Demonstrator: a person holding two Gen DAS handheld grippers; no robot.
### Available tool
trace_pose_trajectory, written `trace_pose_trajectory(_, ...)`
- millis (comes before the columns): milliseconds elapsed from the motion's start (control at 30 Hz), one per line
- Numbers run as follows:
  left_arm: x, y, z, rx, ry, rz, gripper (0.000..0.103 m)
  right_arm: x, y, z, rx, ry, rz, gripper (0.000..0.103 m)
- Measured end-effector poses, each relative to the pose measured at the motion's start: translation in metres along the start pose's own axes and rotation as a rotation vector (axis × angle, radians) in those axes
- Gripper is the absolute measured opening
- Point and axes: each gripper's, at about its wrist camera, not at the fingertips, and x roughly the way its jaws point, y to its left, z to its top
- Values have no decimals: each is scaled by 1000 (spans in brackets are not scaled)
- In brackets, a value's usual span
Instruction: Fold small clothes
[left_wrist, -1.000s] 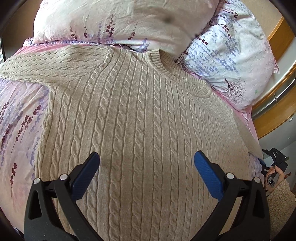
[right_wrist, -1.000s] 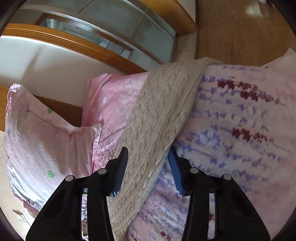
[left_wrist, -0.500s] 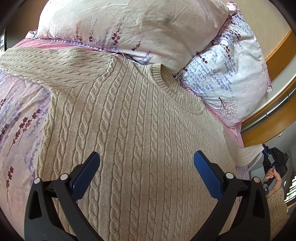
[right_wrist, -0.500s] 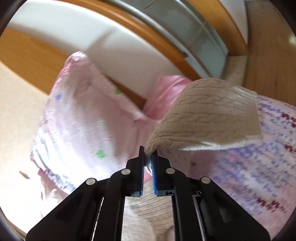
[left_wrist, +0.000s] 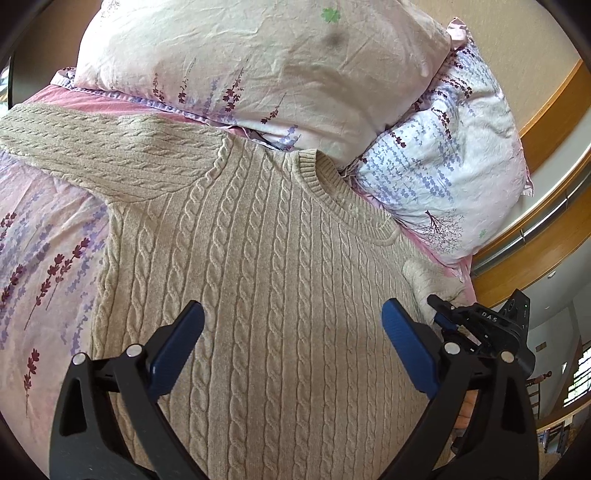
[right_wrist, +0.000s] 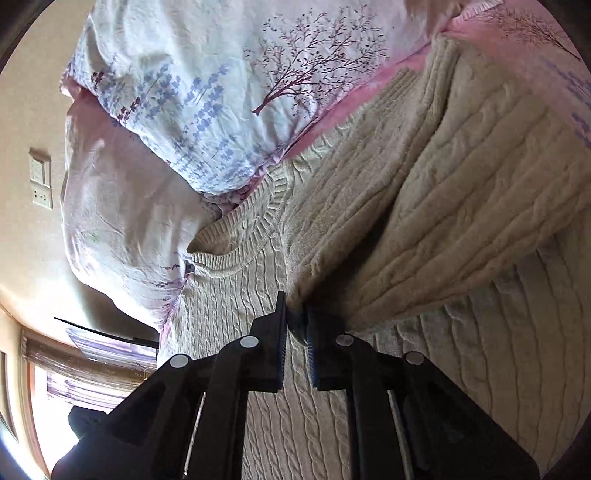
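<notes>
A beige cable-knit sweater (left_wrist: 266, 266) lies flat on the bed, neck toward the pillows, its left sleeve (left_wrist: 103, 151) stretched out to the left. My left gripper (left_wrist: 291, 332) is open and empty, hovering over the sweater's chest. My right gripper (right_wrist: 295, 317) is shut on the right sleeve (right_wrist: 443, 206) and holds it lifted over the sweater's body (right_wrist: 295, 424). The right gripper also shows in the left wrist view (left_wrist: 443, 310), pinching the sleeve at the sweater's right edge.
Two floral pillows (left_wrist: 258, 62) (left_wrist: 450, 162) lie just beyond the neckline. The pink floral bedsheet (left_wrist: 40, 243) spreads to the left. A wooden headboard frame (left_wrist: 546, 229) runs along the right, with the bed edge below it.
My right gripper closed on the right sleeve, lifted it off the bed's edge and swung it in over the sweater. My left gripper stayed open and drew back slightly.
</notes>
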Motion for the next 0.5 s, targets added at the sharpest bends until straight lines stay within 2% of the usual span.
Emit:
trace_pose_trajectory(33,-1,2,0,-2,-2,5,96,-6,-2,5,19,-26,-2,27)
trace_pose_trajectory(67,-2,5,1,-6,-3,10,96,-11,-3,12,37,-56,-9,39)
trace_pose_trajectory(100,-2,7,1,-13,-3,13,96,-15,-6,20,58,-85,-12,42)
trace_pose_trajectory(233,-5,13,4,-21,-3,12,96,-17,-12,49,116,-168,-90,41)
trace_pose_trajectory(300,-8,14,6,-11,-10,16,96,-9,-9,56,97,-203,-132,9)
trace_pose_trajectory(400,-14,20,10,-10,-25,23,96,-12,29,54,-18,-289,-117,9)
trace_pose_trajectory(467,-18,25,12,-19,-37,28,95,-4,71,41,-164,-306,-94,9)
trace_pose_trajectory(500,-19,28,13,-26,-38,29,91,2,89,32,-226,-296,-79,8)
